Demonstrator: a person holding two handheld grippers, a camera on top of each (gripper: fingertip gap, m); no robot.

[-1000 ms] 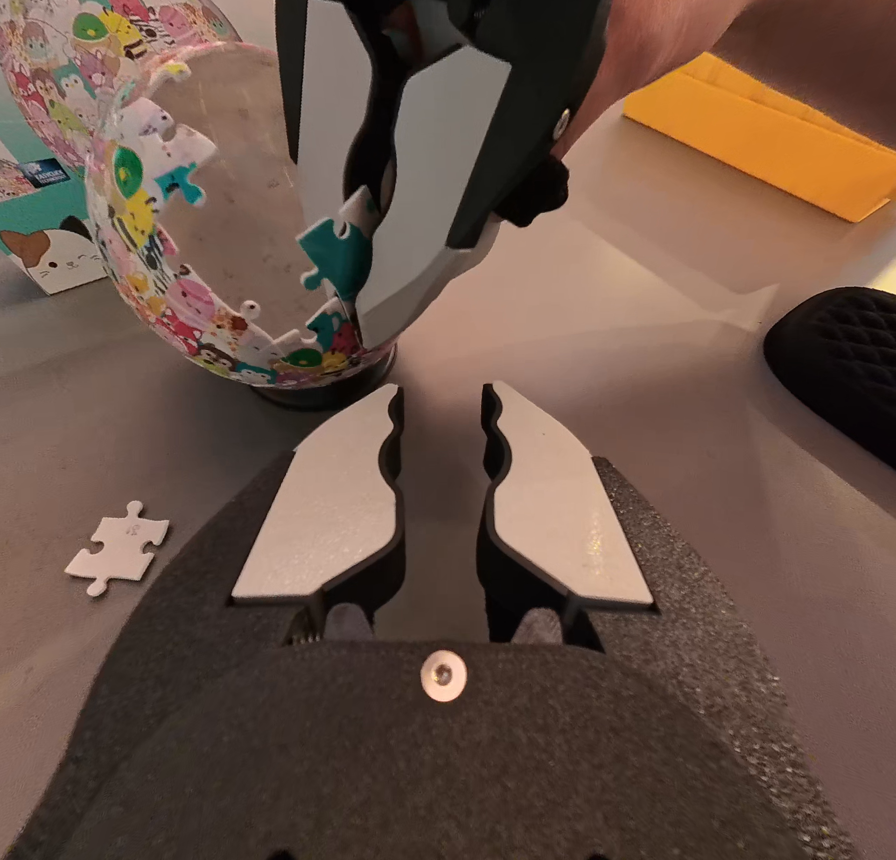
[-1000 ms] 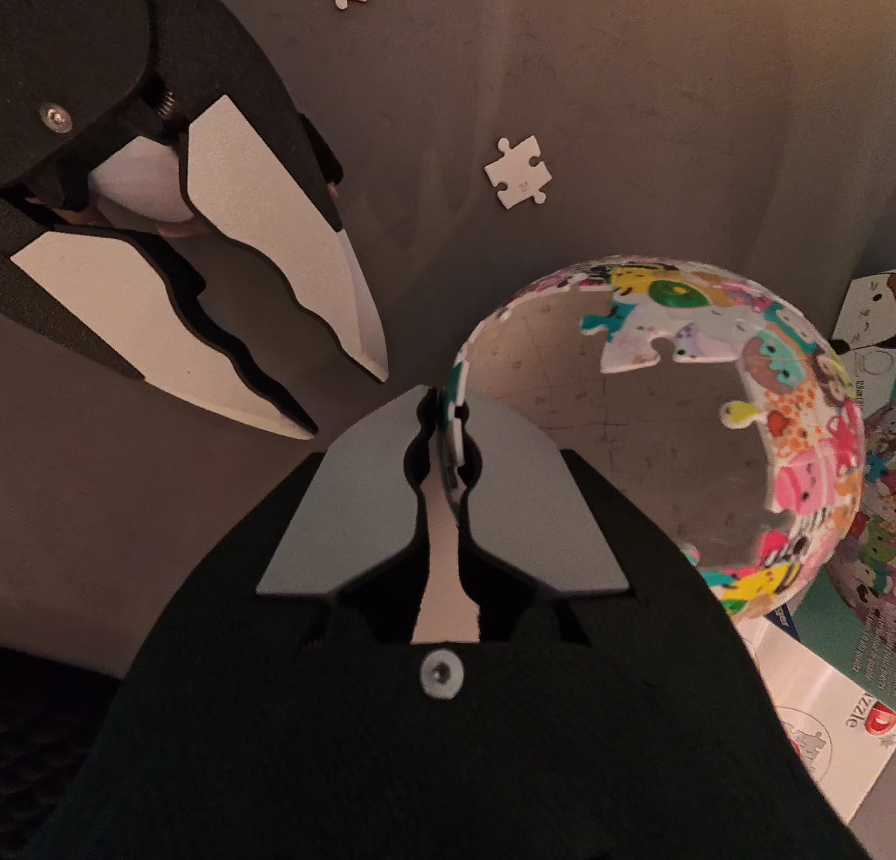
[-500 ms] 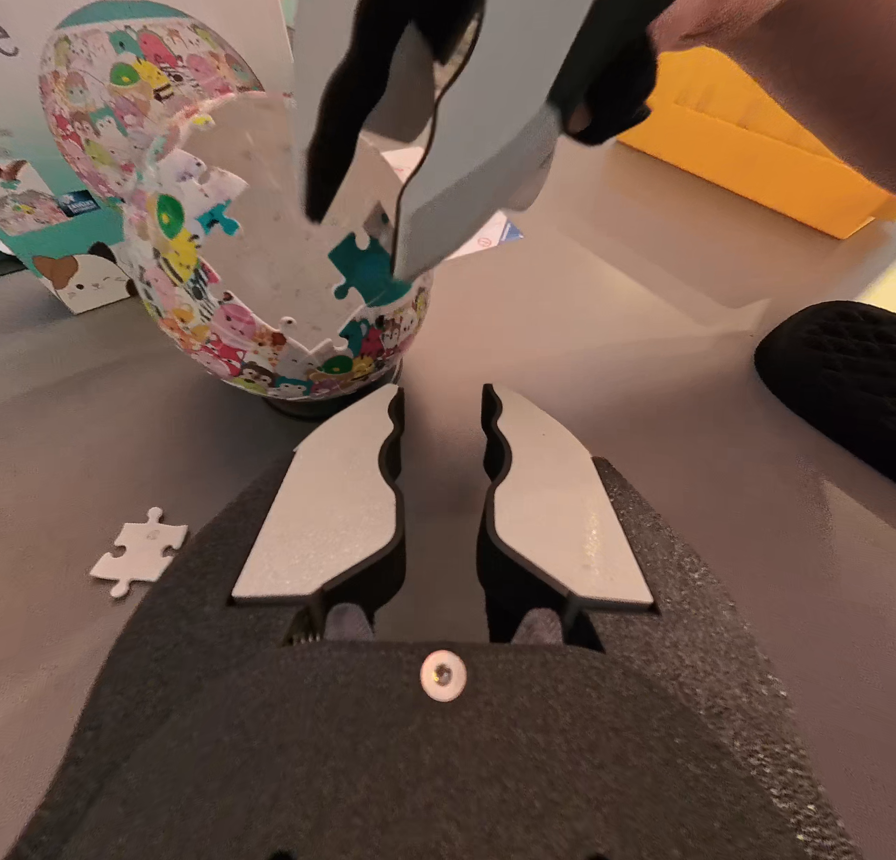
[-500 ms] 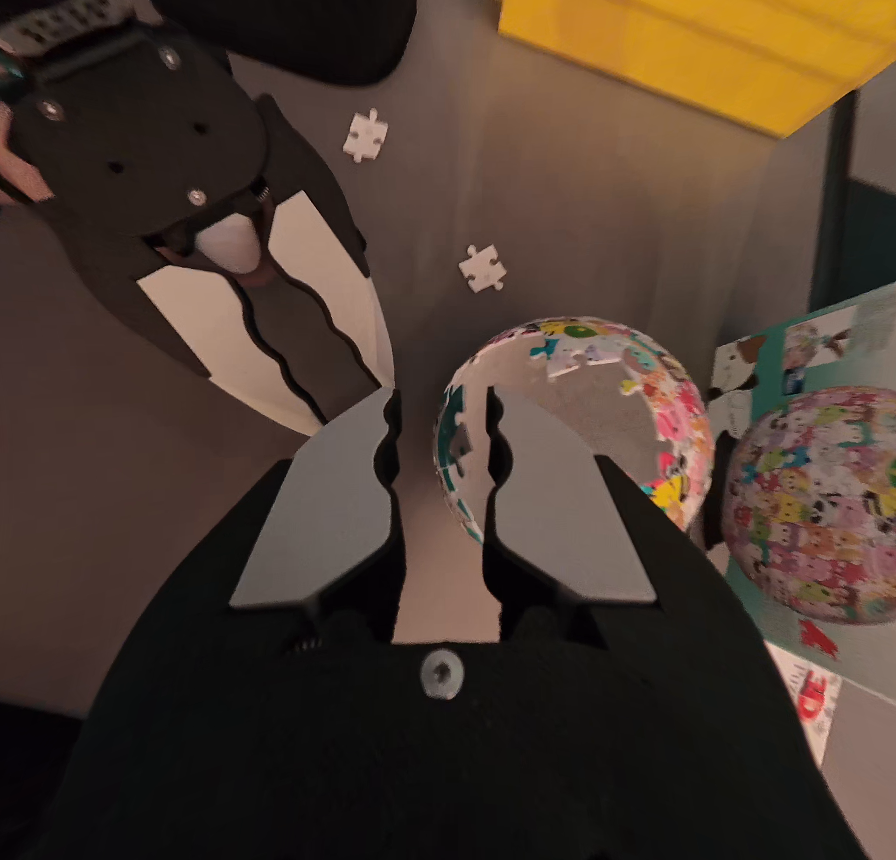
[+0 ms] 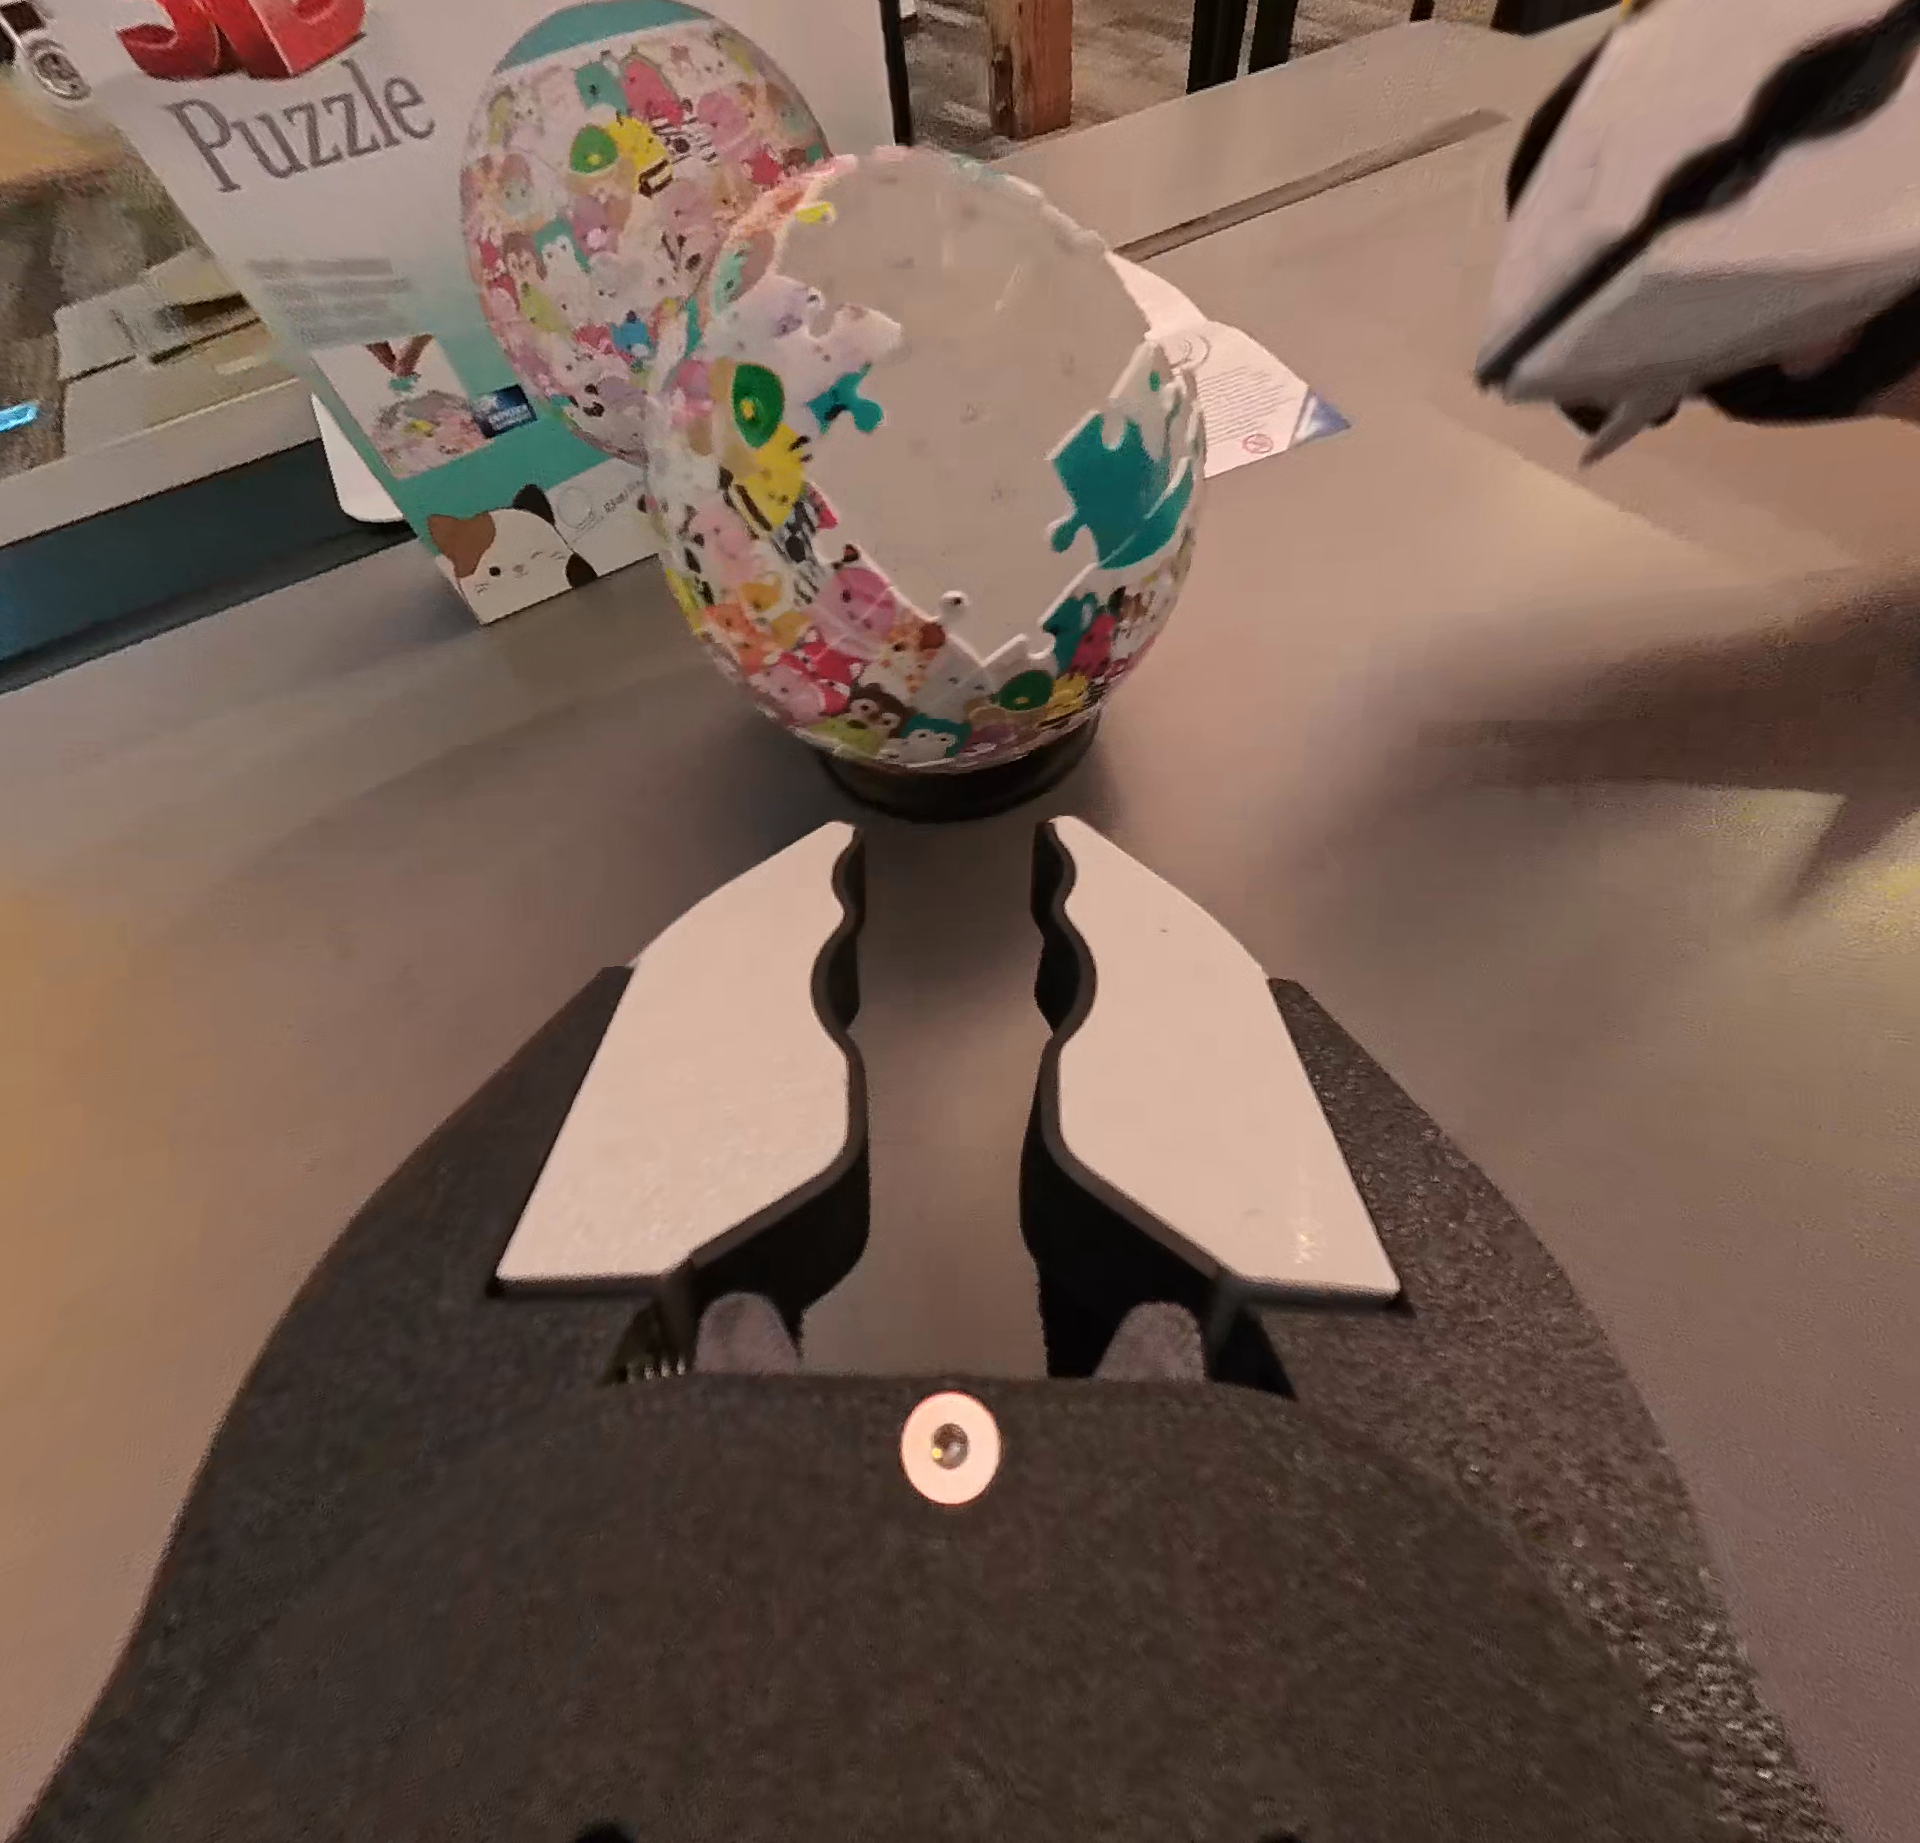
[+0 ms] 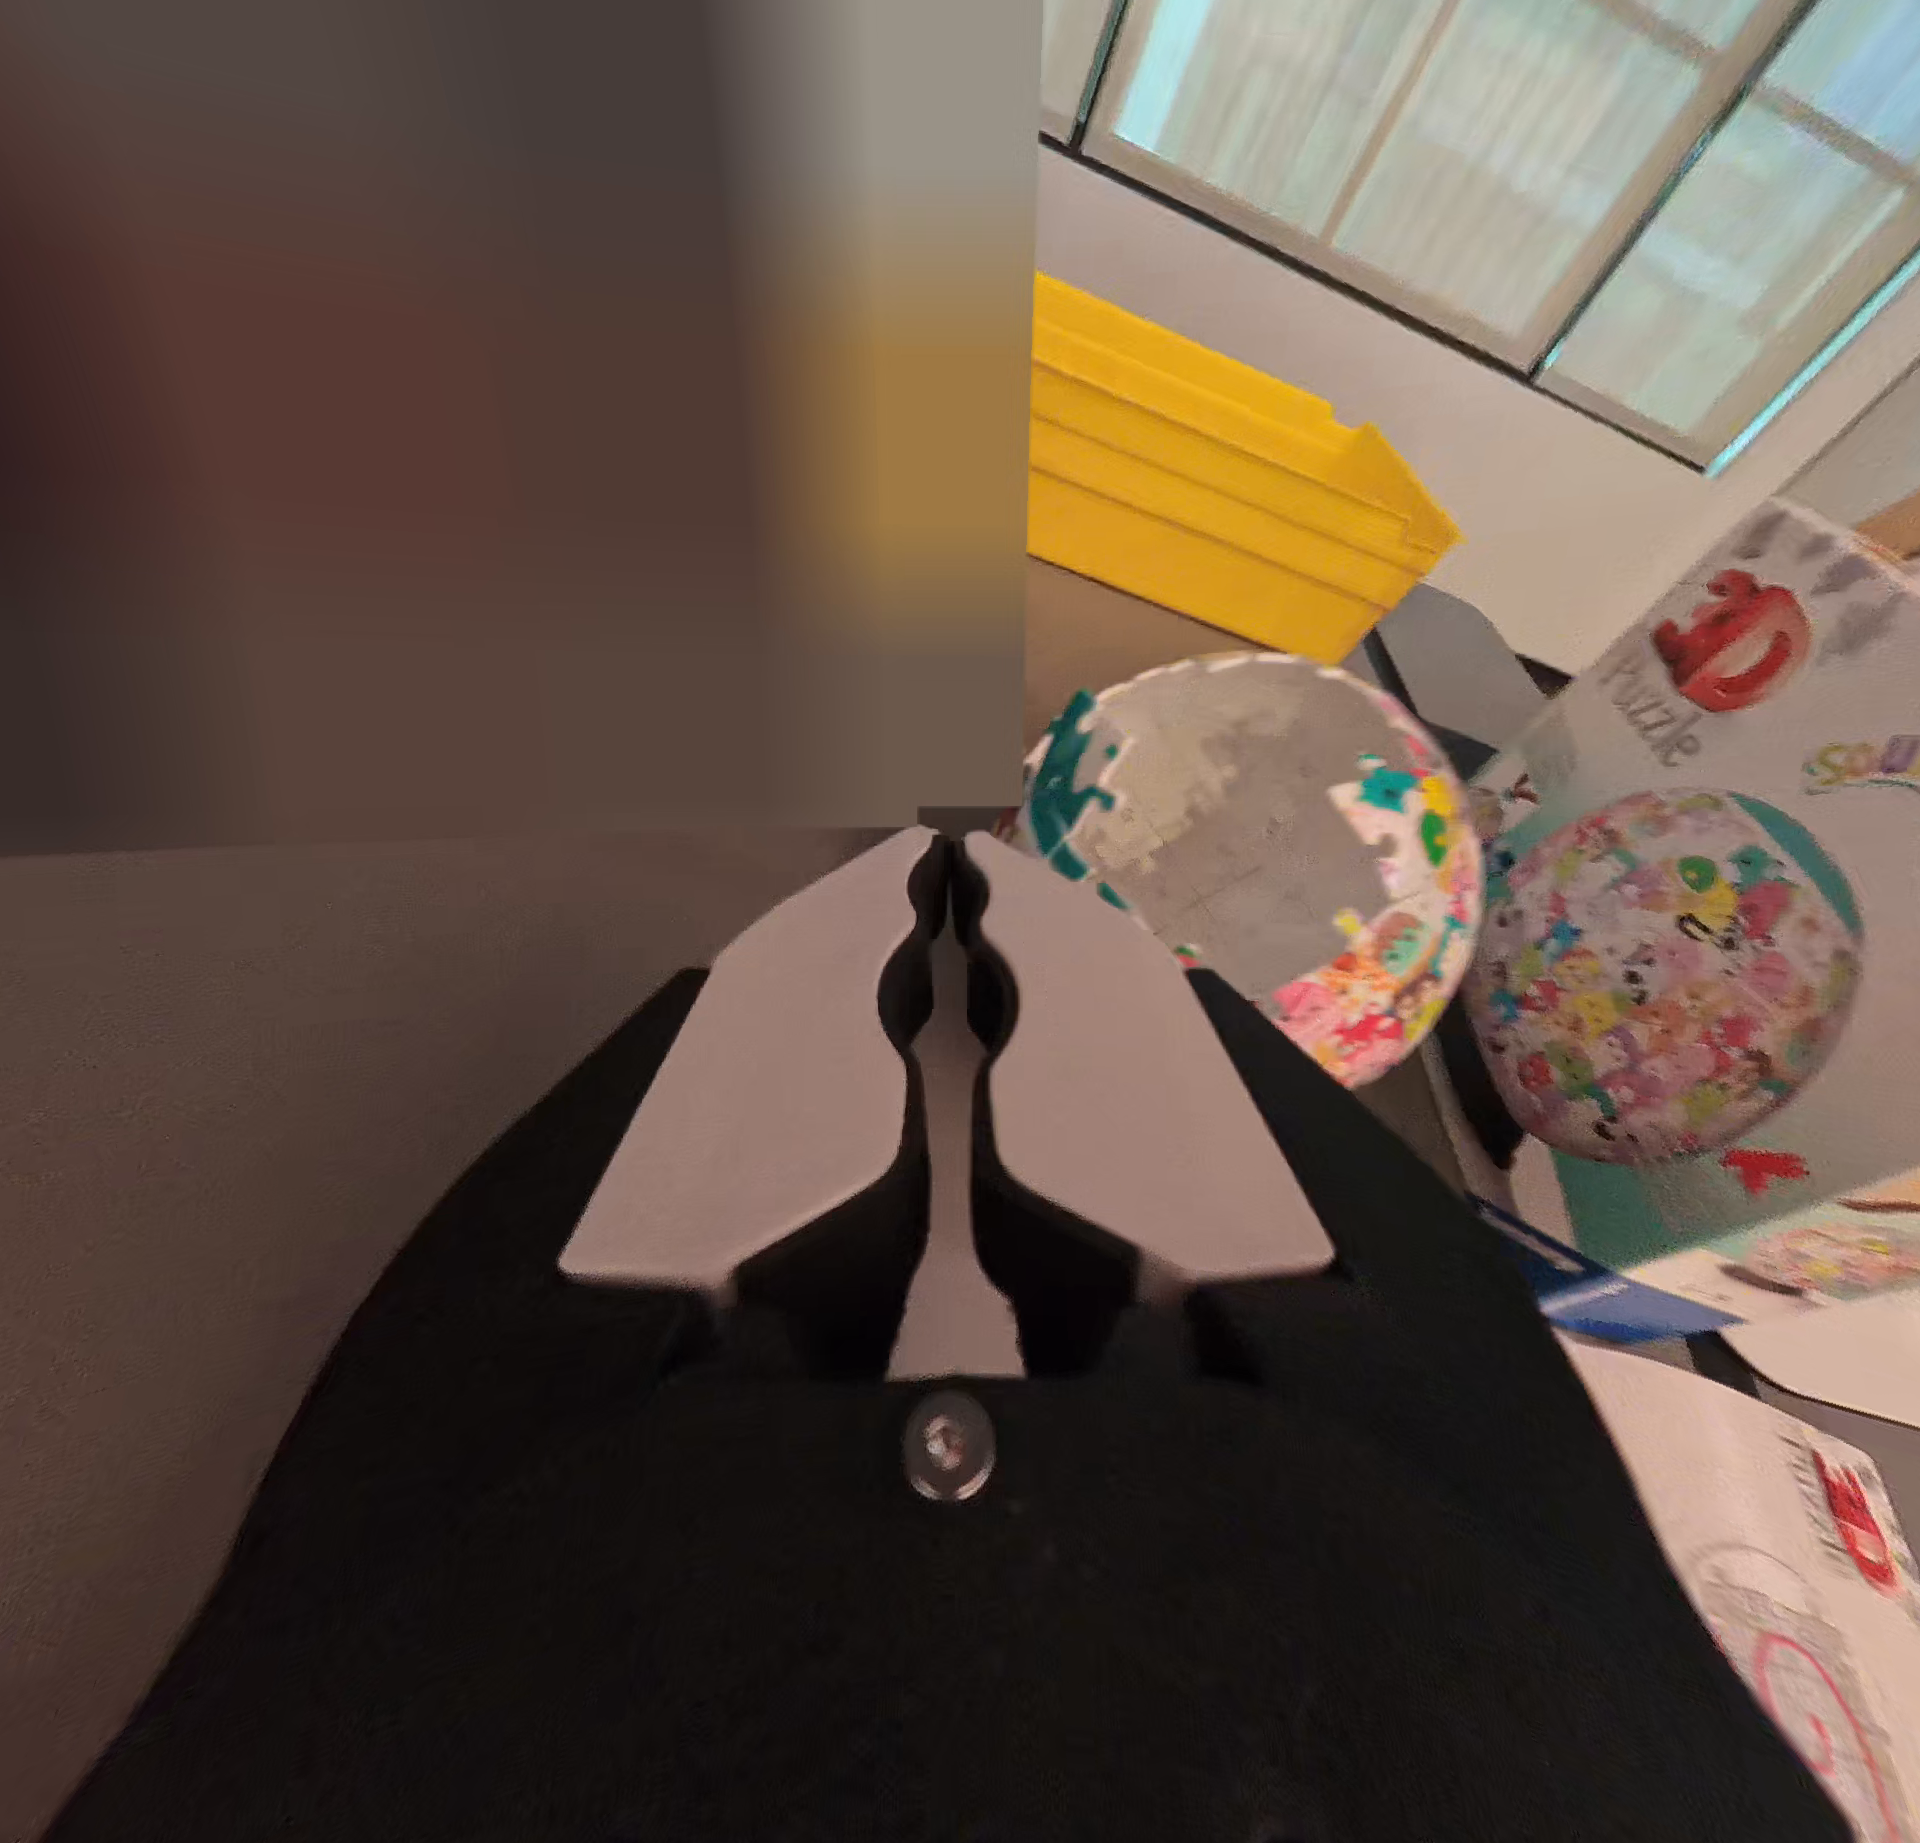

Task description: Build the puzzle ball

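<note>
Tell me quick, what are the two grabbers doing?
Left gripper: open, holding nothing.
Right gripper: closed, nothing visible between its fingers.

A puzzle box (image 5: 343,266), white with teal, stands upright toward the far left of the grey counter (image 5: 1455,962). A printed leaflet (image 5: 1236,401) lies flat near the counter's far edge. In the right wrist view, stacked yellow trays (image 6: 1205,484) sit on the counter below a paned window (image 6: 1507,131).
</note>
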